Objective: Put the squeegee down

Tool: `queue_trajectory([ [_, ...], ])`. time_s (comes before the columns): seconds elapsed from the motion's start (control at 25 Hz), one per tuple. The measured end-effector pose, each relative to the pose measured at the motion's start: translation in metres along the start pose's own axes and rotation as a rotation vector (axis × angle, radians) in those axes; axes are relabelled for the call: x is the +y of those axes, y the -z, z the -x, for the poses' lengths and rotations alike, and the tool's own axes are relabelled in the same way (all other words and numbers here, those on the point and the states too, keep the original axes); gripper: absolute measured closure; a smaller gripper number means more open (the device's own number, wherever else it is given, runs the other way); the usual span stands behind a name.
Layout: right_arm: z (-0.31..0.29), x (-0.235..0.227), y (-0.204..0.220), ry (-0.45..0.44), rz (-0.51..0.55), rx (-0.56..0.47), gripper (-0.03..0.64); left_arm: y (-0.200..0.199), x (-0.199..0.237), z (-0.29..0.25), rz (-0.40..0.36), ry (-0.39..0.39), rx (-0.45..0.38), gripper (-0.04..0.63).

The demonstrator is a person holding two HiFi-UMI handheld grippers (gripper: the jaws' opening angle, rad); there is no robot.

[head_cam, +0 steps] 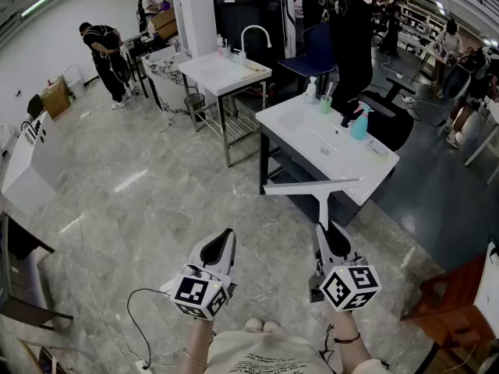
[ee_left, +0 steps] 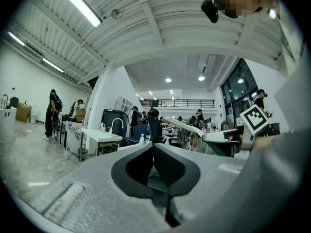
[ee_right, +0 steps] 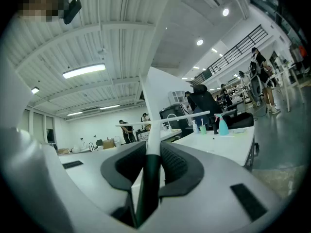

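white squeegee (head_cam: 321, 201) clamped by handle in right gripper (head_cam: 327, 234), blade level near bench (head_cam: 347, 166) front edge; left gripper (head_cam: 224, 244) closed, empty. advice: carry forward over bare bench, lower flat, then release.

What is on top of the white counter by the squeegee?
A blue spray bottle, a green cup and a pump bottle stand near its far edge. The squeegee covers some of its near edge.
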State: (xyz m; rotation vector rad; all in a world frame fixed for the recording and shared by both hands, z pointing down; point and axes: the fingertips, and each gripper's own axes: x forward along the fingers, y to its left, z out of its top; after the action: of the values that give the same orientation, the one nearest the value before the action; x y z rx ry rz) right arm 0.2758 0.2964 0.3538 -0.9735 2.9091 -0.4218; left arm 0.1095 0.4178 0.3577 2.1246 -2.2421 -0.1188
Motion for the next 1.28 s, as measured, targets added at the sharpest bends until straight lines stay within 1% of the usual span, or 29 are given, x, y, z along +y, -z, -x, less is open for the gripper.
queue_trajectory([
  [0.32, -0.005, -0.01, 0.005, -0.008, -0.007, 0.016, 0.522, 0.011, -0.002, -0.007, 0.015, -0.018, 0.02, 0.572],
  [0.52, -0.008, -0.021, 0.001, -0.01, -0.022, 0.007, 0.522, 0.006, -0.004, -0.013, 0.013, -0.03, 0.005, 0.574],
  [0.64, -0.011, -0.027, -0.002, -0.025, -0.04, -0.002, 0.522, 0.004, -0.007, -0.018, 0.011, -0.042, -0.004, 0.574],
  [0.84, -0.012, -0.042, 0.004, -0.035, -0.047, 0.0, 0.522, 0.012, -0.016, -0.025, 0.018, -0.058, -0.012, 0.574],
  [1.08, -0.018, -0.046, 0.008, -0.042, -0.07, 0.015, 0.52, 0.016, -0.01, -0.026, 0.031, -0.084, 0.0, 0.574],
  [1.28, -0.033, -0.055, 0.009, -0.043, -0.077, 0.019, 0.522, 0.018, -0.002, -0.043, 0.031, -0.088, 0.006, 0.574],
])
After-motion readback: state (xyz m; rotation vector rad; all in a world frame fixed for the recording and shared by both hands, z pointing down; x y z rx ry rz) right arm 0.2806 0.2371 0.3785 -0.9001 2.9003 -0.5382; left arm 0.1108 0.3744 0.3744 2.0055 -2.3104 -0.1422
